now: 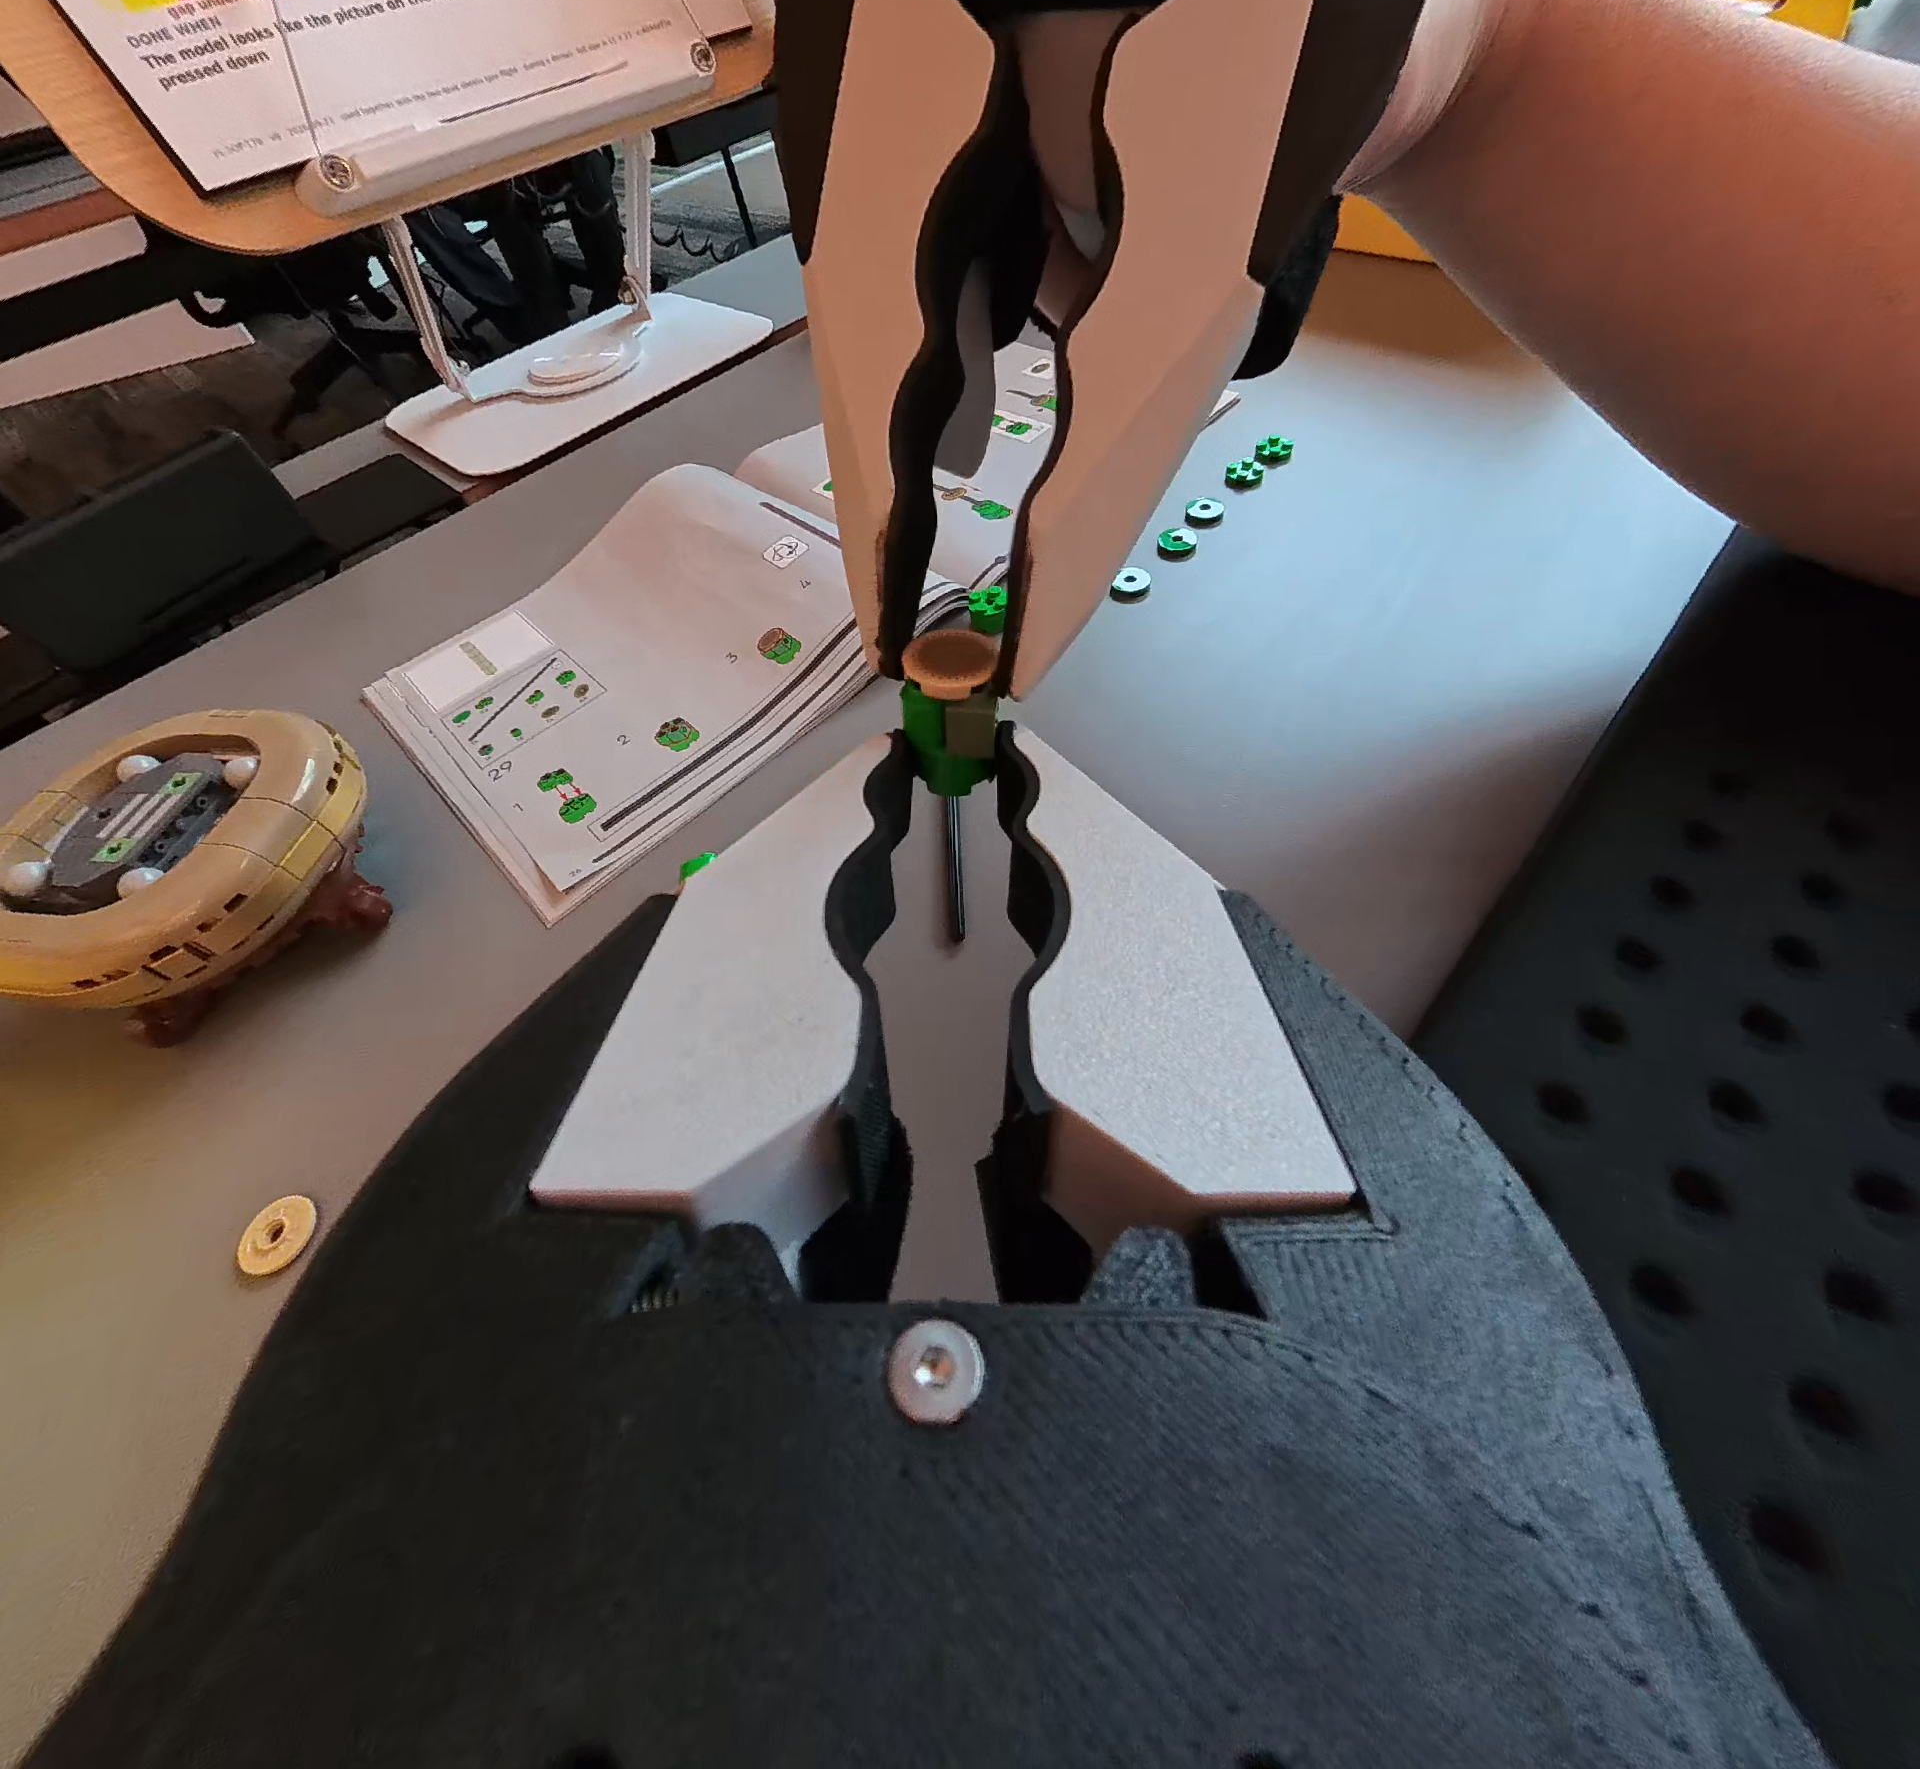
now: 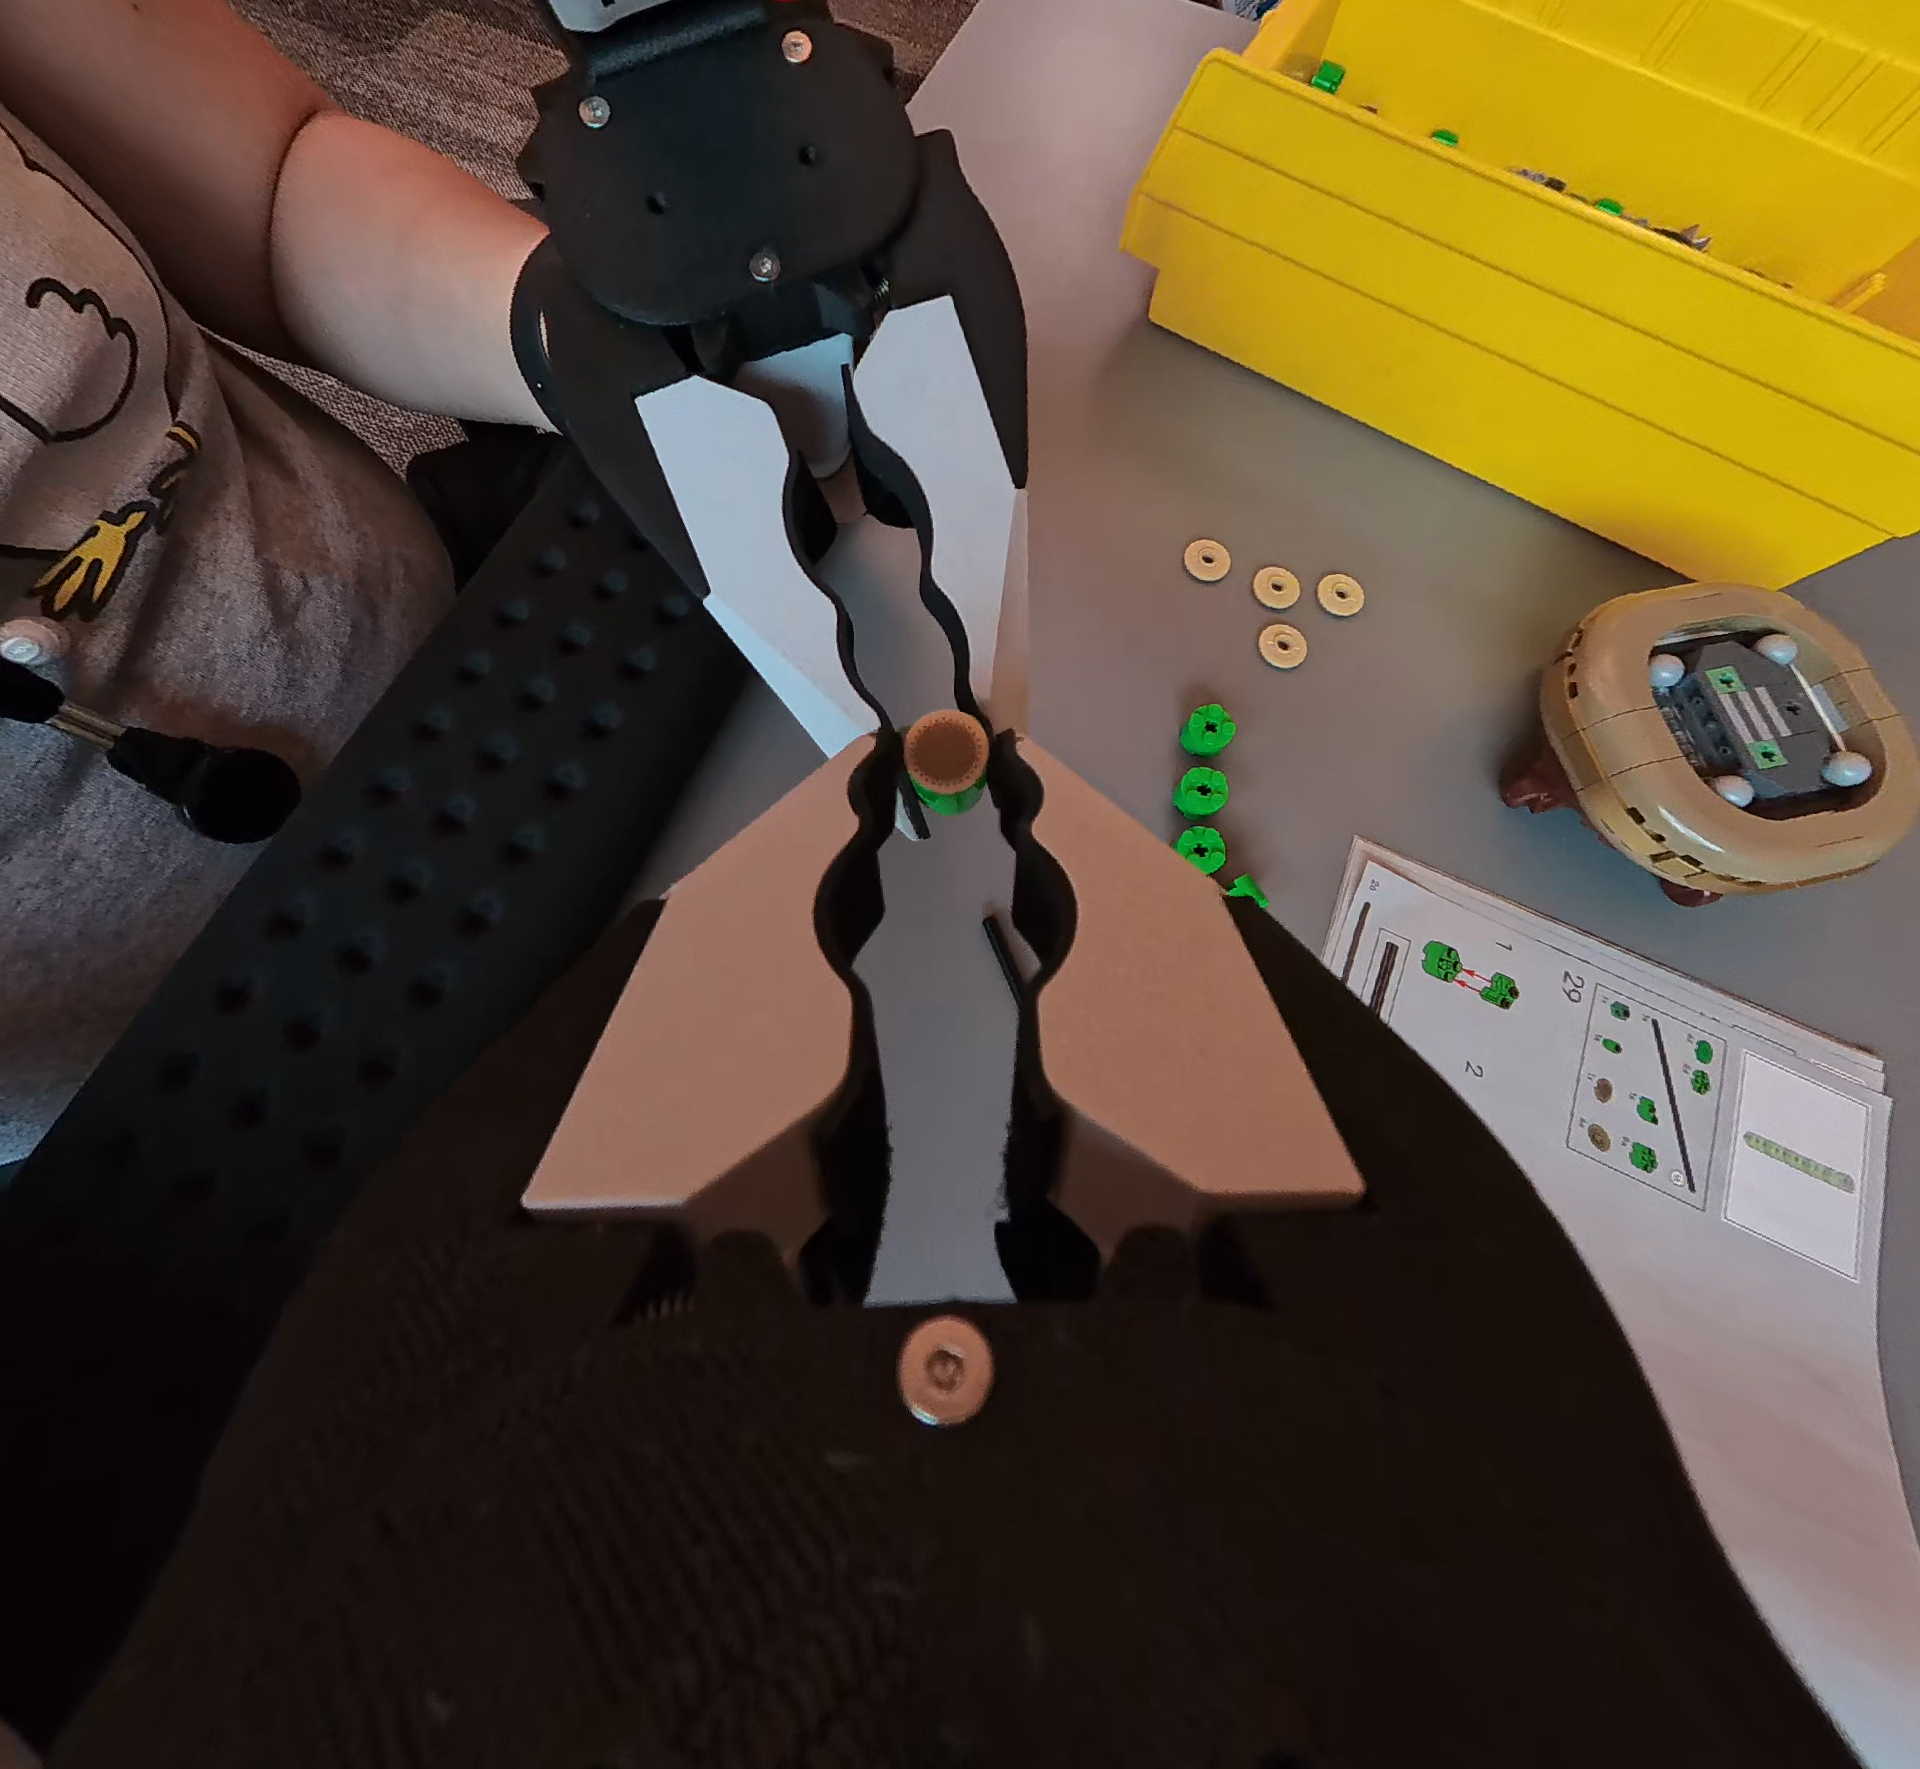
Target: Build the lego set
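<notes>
As both tips meet head-on, the left hand-held gripper (image 1: 951, 753) clamps the green stack (image 1: 940, 748) on its black axle (image 1: 954, 872), while the right hand-held gripper (image 1: 945, 670) pinches the tan disc (image 1: 948, 657) capping it along that axis.

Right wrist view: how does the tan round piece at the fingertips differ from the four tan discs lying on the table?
The tan round piece sits atop the green stack, pinched by the right gripper; the tan discs lie loose on the table. It looks thicker; the discs are flat. Its top shows no clear hole; each disc has a centre recess. Both are tan and round.
</notes>
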Demonstrator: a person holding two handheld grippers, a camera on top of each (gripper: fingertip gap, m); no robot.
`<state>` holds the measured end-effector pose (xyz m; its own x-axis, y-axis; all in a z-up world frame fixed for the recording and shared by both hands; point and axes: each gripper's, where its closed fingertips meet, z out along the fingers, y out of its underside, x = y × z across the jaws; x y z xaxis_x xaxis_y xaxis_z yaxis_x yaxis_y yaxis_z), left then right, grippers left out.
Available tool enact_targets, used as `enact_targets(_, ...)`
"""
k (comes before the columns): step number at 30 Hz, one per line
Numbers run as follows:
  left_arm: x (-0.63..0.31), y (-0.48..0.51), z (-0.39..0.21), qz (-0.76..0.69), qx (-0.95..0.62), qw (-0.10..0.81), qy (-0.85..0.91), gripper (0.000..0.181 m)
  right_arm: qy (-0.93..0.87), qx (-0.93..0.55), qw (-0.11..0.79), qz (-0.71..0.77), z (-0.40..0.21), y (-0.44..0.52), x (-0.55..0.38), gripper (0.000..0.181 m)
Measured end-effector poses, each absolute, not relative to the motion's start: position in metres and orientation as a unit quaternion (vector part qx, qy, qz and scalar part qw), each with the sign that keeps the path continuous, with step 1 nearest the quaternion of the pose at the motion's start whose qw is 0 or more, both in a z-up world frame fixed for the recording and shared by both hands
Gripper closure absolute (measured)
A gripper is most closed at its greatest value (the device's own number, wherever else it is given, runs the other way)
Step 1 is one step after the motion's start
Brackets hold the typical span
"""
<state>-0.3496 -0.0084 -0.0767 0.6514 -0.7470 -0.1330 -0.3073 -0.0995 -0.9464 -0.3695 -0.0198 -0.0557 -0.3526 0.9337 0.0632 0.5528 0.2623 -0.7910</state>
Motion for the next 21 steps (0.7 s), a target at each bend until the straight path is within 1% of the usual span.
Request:
enact_targets(9,-0.351,-0.009,-0.071,-0.208,-0.707,0.571,0.361,0.167,-0.741,-0.5,0.275,0.355,-0.056,-0.019,-0.371,0.159)
enact_targets(11,-0.351,-0.01,-0.07,-0.214,-0.707,0.571,0.359,0.167,-0.739,-0.5,0.276,0.357,-0.055,-0.019,-0.372,0.156)
enact_targets(13,-0.352,-0.009,-0.068,-0.217,-0.706,0.573,0.355,0.167,-0.736,-0.497,0.272,0.371,-0.052,-0.022,-0.371,0.15)
enact_targets(17,-0.354,-0.009,-0.066,-0.227,-0.705,0.576,0.347,0.167,-0.69,-0.503,0.258,0.452,-0.031,-0.025,-0.37,0.132)
enact_targets(20,-0.355,-0.009,-0.063,-0.227,-0.704,0.58,0.342,0.167,-0.607,-0.552,0.227,0.524,-0.017,-0.01,-0.369,0.118)
enact_targets(21,-0.356,-0.008,-0.062,-0.225,-0.703,0.582,0.34,0.167,-0.566,-0.576,0.209,0.551,-0.013,-0.001,-0.369,0.111)
